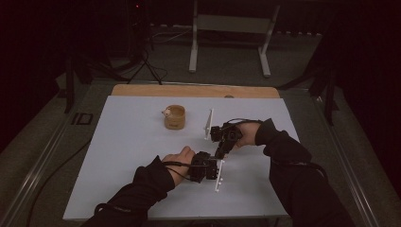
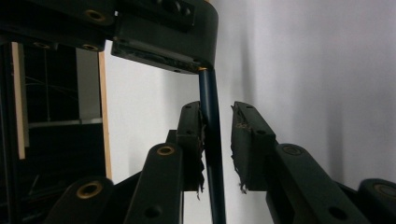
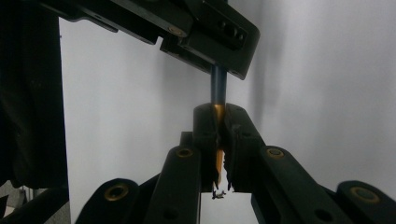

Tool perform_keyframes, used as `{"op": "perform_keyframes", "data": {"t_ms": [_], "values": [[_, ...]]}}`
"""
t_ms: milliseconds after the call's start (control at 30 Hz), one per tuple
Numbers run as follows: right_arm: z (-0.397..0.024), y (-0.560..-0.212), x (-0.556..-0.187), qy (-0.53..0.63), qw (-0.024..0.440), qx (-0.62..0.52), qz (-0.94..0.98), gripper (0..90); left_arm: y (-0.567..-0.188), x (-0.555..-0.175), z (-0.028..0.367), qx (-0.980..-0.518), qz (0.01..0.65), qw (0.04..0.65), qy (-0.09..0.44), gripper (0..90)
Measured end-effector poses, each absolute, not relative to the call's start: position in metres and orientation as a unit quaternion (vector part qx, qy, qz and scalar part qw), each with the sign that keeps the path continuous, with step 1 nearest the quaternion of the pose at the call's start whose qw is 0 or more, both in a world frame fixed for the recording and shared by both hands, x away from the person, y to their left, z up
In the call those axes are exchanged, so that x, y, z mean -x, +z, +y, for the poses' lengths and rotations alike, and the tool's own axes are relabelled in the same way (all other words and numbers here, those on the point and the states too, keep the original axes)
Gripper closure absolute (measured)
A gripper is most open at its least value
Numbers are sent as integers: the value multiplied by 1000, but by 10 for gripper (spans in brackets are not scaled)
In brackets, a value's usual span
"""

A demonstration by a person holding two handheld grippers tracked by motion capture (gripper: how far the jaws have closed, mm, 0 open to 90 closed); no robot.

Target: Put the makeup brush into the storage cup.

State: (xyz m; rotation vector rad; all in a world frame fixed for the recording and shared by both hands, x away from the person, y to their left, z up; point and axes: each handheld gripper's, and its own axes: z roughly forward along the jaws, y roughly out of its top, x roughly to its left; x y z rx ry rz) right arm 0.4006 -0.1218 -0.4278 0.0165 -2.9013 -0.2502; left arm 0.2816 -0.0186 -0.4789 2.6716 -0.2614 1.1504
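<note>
A thin dark-blue pen (image 3: 218,88) with a golden section is pinched in my right gripper (image 3: 218,109), which is shut on it. The same blue pen (image 2: 211,135) runs between the jaws of my left gripper (image 2: 217,109). It lies against one pad (image 2: 192,135), while the other pad (image 2: 247,135) stands clear of it. In the high view the left gripper (image 1: 210,166) and the right gripper (image 1: 222,142) meet tip to tip near the middle of the white mat (image 1: 132,156). Each gripper view has the other gripper looming at its top.
A tan cup (image 1: 174,117) with a small white and pink thing (image 1: 166,112) on its rim stands behind the grippers. A wooden strip (image 1: 189,91) borders the mat's far edge. A metal stand (image 1: 227,28) rises beyond the table, and a small black object (image 1: 82,118) lies off the mat at left.
</note>
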Motion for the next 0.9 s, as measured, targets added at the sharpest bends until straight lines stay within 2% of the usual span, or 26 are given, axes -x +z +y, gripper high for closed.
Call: {"op": "perform_keyframes", "data": {"t_ms": [67, 300, 900], "values": [[-120, -430, -401, -84, 118, -6, -989, 840, -479, -282, -18, -910, -89, 112, 390, 804], [-119, -431, -400, -77, 121, -1, -990, 840, -476, -285, -17, -913, -85, 117, 382, 836], [-120, -429, -405, -79, 131, 21, -988, 832, -478, -286, -12, -902, -87, 136, 400, 845]]}}
